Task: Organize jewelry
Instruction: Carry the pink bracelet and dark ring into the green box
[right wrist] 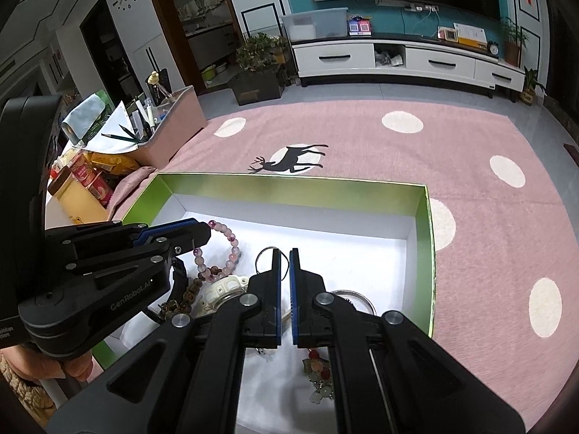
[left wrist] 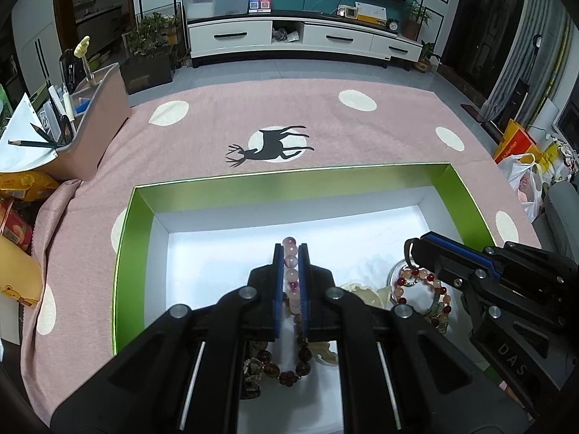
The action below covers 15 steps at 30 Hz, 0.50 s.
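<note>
A green-walled box (left wrist: 143, 217) (right wrist: 423, 231) with a white floor holds the jewelry. My left gripper (left wrist: 291, 247) (right wrist: 202, 233) is shut on a pink bead bracelet (left wrist: 291, 262) (right wrist: 231, 242), whose loop hangs clear of the box floor. My right gripper (right wrist: 285, 253) (left wrist: 416, 249) is shut on a thin dark wire ring (right wrist: 263, 256) (left wrist: 408, 253). Below lie a brown bead bracelet (left wrist: 289, 369) (right wrist: 181, 303), a red and peach bead bracelet (left wrist: 427, 289) (right wrist: 318, 369), a white watch (right wrist: 224, 285) and a silver bangle (right wrist: 356, 298).
The box sits on a pink cloth (left wrist: 325, 123) with white dots and a deer print (left wrist: 269, 144). A pink organizer with pencils (left wrist: 90, 115) (right wrist: 170, 123) and snack packets (left wrist: 18, 195) (right wrist: 94, 173) stand at the left.
</note>
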Motion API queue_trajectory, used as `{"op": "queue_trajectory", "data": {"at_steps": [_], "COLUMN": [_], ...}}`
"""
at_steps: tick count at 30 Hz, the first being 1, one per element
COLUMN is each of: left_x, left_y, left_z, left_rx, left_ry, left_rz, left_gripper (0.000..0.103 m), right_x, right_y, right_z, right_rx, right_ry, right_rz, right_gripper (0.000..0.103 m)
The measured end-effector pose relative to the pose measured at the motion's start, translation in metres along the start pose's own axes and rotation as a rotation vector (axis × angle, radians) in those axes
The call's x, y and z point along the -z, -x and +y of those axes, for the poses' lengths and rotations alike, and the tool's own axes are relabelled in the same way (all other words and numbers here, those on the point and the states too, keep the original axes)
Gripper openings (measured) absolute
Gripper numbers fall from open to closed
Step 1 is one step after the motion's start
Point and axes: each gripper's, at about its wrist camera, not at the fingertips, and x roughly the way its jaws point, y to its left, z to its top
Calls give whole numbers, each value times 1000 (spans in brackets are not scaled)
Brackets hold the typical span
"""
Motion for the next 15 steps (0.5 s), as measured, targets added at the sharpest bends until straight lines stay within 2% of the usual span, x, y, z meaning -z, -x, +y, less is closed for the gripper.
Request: {"op": "queue_trajectory", "data": {"at_steps": [15], "left_x": [0], "left_y": [-8], "left_z": [2], "left_rx": [-10], "left_ry": [7], "left_rz": [24], "left_gripper": [7], "right_x": [-2], "right_y": [-6], "right_z": [-4], "right_rx": [2], "right_ry": [-26], "right_rz": [26], "right_gripper": [3]}}
